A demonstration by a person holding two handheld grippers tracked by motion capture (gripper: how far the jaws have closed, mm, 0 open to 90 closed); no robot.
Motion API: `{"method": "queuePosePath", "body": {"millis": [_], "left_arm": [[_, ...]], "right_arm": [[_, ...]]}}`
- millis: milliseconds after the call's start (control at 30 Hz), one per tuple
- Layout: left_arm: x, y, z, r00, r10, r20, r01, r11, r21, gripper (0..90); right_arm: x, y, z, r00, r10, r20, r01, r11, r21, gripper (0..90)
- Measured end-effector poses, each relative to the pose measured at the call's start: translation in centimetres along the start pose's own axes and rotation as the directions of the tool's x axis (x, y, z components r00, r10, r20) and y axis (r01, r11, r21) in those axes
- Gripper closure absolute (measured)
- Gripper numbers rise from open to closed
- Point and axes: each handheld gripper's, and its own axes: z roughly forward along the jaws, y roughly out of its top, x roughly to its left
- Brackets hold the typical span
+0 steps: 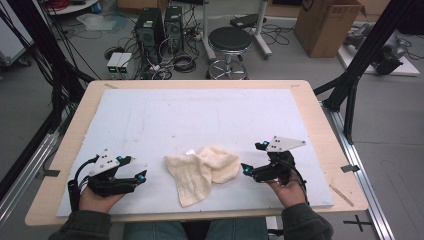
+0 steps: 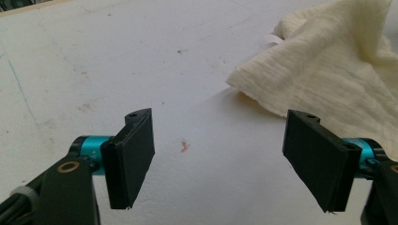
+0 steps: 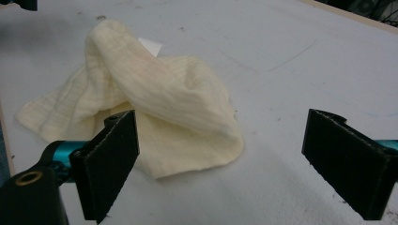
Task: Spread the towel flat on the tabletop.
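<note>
A crumpled cream cloth (image 1: pixel 202 170) lies on the white board (image 1: pixel 200 115) near the front edge, between my two grippers. A small white tag (image 3: pixel 150 46) sticks out from its far side. My left gripper (image 1: pixel 138 168) rests low on the board just left of the cloth, open and holding nothing. In the left gripper view the cloth (image 2: pixel 338 70) lies ahead and to the right of the left gripper (image 2: pixel 219 136). My right gripper (image 1: pixel 252 156) sits just right of the cloth, also open. In the right gripper view the cloth (image 3: pixel 164 89) spreads ahead of the right gripper (image 3: pixel 220 129), nearer its left jaw.
The white board covers most of a wooden table (image 1: pixel 320 125). On the floor beyond stand a black stool (image 1: pixel 229 42), computer towers (image 1: pixel 159 27) with tangled cables, and a cardboard box (image 1: pixel 327 25). A black frame post (image 1: pixel 372 47) rises at the right.
</note>
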Motion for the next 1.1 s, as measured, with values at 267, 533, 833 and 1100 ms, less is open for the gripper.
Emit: {"method": "queuePosePath", "body": {"millis": [267,533,833,1100], "left_arm": [[-0.1,0.1,0.2,1.0000,-0.003,0.009,0.003,1.0000,-0.003,25.7],[-0.2,0.3,0.4,0.9999,-0.002,0.016,0.002,1.0000,-0.006,25.7],[-0.1,0.3,0.4,0.9999,0.000,0.014,0.000,1.0000,-0.007,25.7],[0.0,0.3,0.4,0.9998,0.003,0.018,-0.003,1.0000,-0.009,25.6]], "right_arm": [[0.1,1.0,0.7,0.9995,-0.023,-0.023,0.024,0.9997,0.008,10.6],[0.5,2.0,1.5,0.9978,-0.039,-0.053,0.040,0.9989,0.024,10.6],[1.4,3.7,3.2,0.9900,-0.060,-0.128,0.067,0.9964,0.051,15.8],[2.7,5.6,5.6,0.9728,-0.098,-0.210,0.117,0.9898,0.081,19.5]]}}
